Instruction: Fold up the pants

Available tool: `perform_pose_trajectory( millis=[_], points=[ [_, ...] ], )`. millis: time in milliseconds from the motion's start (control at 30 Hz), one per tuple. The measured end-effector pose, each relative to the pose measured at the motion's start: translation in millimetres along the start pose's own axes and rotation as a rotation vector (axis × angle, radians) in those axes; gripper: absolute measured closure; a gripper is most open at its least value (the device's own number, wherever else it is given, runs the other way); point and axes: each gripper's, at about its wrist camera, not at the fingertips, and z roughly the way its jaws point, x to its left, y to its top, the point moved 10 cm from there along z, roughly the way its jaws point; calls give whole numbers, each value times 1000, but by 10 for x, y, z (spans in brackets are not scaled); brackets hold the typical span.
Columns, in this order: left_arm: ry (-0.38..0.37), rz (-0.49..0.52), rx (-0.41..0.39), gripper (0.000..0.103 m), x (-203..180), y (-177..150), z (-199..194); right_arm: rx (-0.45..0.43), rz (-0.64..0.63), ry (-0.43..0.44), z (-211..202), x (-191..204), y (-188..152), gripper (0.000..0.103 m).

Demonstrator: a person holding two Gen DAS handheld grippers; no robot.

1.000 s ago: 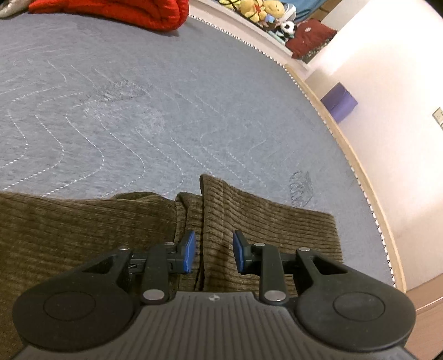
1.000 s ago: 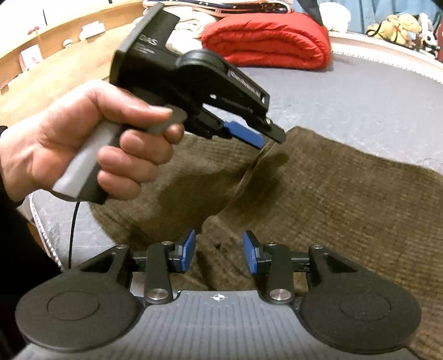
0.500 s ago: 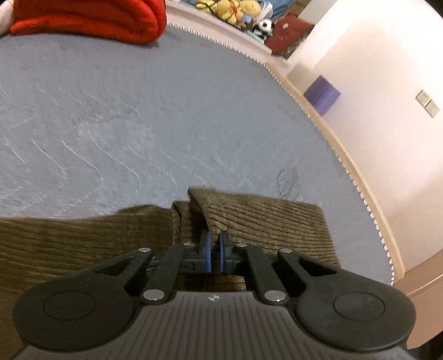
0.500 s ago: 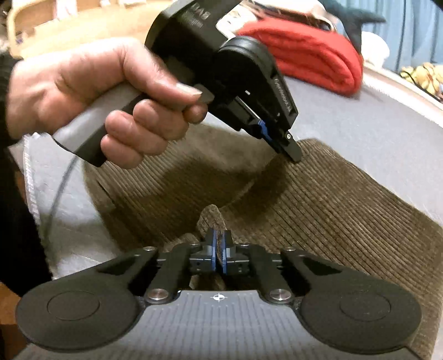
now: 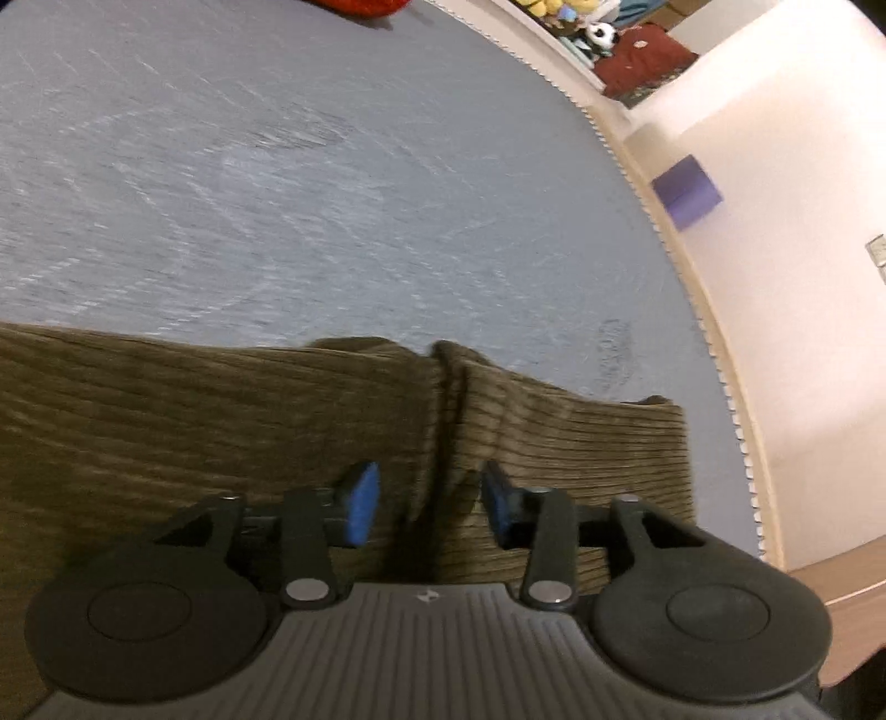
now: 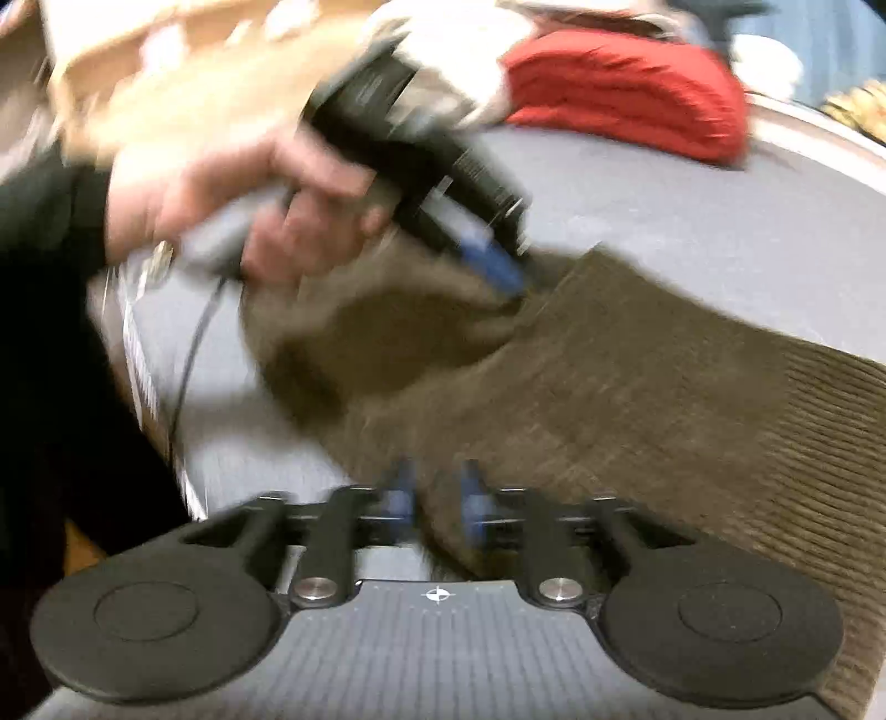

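Brown corduroy pants (image 5: 194,421) lie flat on a grey quilted bed cover (image 5: 332,194). My left gripper (image 5: 426,507) is open just above a raised fold (image 5: 448,399) in the cloth near the pants' end. In the blurred right wrist view the pants (image 6: 664,399) spread to the right. My right gripper (image 6: 432,498) is open by a small gap, with a ridge of cloth between its pads. The left gripper (image 6: 498,266), held in a hand, shows there over the far edge of the pants.
A folded red blanket (image 6: 626,88) lies at the far side of the bed. The bed's edge (image 5: 714,343) curves along the right, with a purple block (image 5: 686,191) by the wall. Soft toys (image 5: 576,22) sit beyond the bed.
Both grippers were shut on pinched folds half a second ago and have now opened. The cloth has dropped back onto the bed. Both hands are moving, blurring the views.
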Motion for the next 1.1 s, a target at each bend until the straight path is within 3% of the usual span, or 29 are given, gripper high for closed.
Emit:
perform_pose_trajectory(
  millis=[33, 133, 233, 267, 333, 400, 467, 600, 700, 733, 767, 833, 967, 1100],
  points=[
    [-2, 9, 0, 46, -32, -3, 40, -39, 53, -8, -93, -84, 70, 44],
    [26, 34, -16, 43, -78, 19, 154, -124, 217, -70, -281, -377, 159, 42],
    [32, 44, -19, 45, -103, -9, 300, -180, 386, -224, -484, -800, 108, 35],
    [41, 61, -22, 48, -110, -19, 322, -180, 425, -291, -523, -908, 48, 33],
    [28, 102, -8, 77, -170, -45, 324, -159, 526, -437, -628, -1188, -155, 32],
    [16, 139, -18, 87, -235, -51, 206, -132, 647, -527, -743, -1456, -374, 32],
    [-15, 145, -59, 88, -269, 6, 31, -136, 745, -583, -857, -1600, -554, 32],
    [47, 109, -150, 89, -137, 138, -270, -144, 821, -611, -914, -1701, -702, 32],
    [78, 122, -76, 81, -47, 44, -200, -132, 814, -587, -900, -1659, -691, 31],
    [121, 131, -60, 72, -11, 14, -190, -120, 808, -572, -863, -1632, -690, 29],
    [177, 143, -79, 55, 23, 19, -224, -106, 803, -561, -858, -1632, -676, 29],
    [215, 104, -122, 46, 82, 40, -348, -73, 801, -548, -791, -1592, -706, 29],
    [89, -30, 6, 46, 126, -229, -381, -26, 827, -524, -737, -1526, -781, 29],
    [117, 4, 134, 44, 222, -639, -316, -7, 861, -506, -708, -1516, -803, 29]
  ],
)
